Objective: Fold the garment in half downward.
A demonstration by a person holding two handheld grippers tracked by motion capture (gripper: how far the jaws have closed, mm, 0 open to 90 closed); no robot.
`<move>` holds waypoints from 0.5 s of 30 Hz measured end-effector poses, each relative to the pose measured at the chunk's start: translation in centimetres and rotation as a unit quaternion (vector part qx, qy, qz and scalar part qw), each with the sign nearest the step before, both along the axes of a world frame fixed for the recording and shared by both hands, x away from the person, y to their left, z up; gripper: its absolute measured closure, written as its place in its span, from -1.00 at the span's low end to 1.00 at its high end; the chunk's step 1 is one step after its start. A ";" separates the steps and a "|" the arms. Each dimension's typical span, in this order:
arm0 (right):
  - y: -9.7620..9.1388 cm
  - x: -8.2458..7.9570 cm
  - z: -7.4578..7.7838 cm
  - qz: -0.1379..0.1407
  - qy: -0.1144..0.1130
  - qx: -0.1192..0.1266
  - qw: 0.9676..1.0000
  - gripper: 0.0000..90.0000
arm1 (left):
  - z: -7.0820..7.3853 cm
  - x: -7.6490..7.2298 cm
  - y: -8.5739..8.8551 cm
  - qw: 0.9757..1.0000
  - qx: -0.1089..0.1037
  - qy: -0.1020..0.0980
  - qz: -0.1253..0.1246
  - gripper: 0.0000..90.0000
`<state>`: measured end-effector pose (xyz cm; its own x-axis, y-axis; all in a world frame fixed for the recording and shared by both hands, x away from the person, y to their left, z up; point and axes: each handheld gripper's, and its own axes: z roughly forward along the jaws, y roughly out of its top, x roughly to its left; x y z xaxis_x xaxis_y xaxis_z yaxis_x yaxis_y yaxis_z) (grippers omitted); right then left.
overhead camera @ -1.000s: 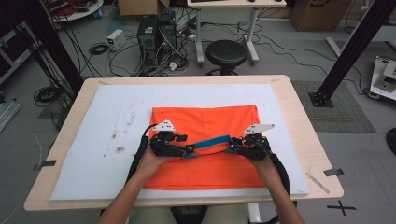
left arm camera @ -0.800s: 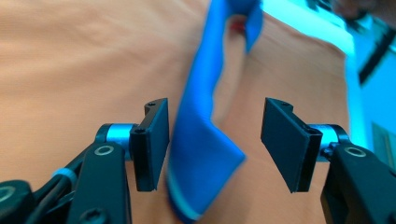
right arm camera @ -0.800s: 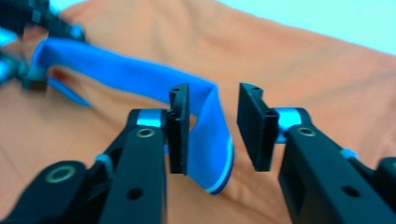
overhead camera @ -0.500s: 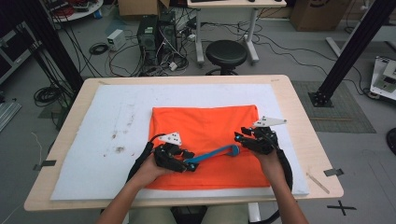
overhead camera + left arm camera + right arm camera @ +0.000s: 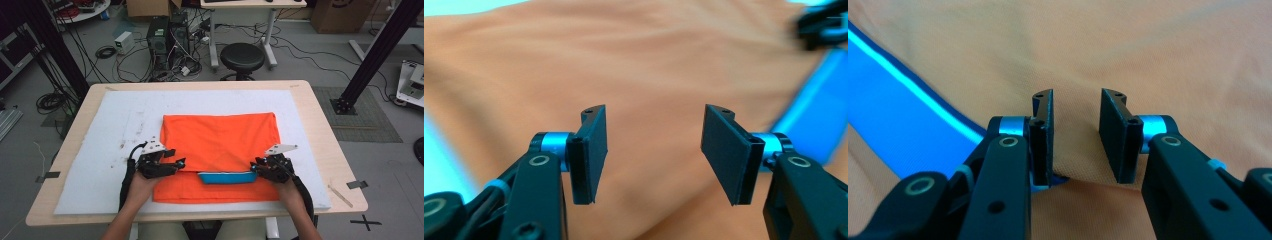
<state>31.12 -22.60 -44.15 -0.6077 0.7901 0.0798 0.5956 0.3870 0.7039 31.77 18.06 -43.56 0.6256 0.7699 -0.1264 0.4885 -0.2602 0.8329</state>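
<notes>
The orange garment [image 5: 220,150] was laid flat on the white mat [image 5: 100,150], near the person's edge of the table [image 5: 320,115], with a blue band [image 5: 225,177] lying across its near part. The right gripper [image 5: 260,167] was seen at the band's right end; its jaws had just been closing, and they stood narrowly apart over the cloth with the band's end at one pad [image 5: 1044,145], though a firm pinch could not be confirmed. The left gripper [image 5: 172,164] was held released, jaws wide, with nothing between them, above the garment's left edge and apart from the band. The fold was judged partly done: one edge appeared turned over, while the band's left end was left ungrasped and further folds remained.
</notes>
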 end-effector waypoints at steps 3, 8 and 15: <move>-1.2 -0.5 0.9 -0.030 -0.026 0.014 0.999 0.46 | -0.2 -0.1 1.0 1.000 0.010 0.004 0.029 -0.04; -3.2 -0.6 1.3 -0.104 -0.046 -0.057 0.992 0.46 | -0.8 -0.3 1.8 0.999 0.015 0.021 0.042 -0.04; -4.2 -0.2 -0.6 -0.123 -0.015 -0.059 0.991 0.50 | -1.7 -0.6 0.9 0.998 0.052 0.033 0.013 0.41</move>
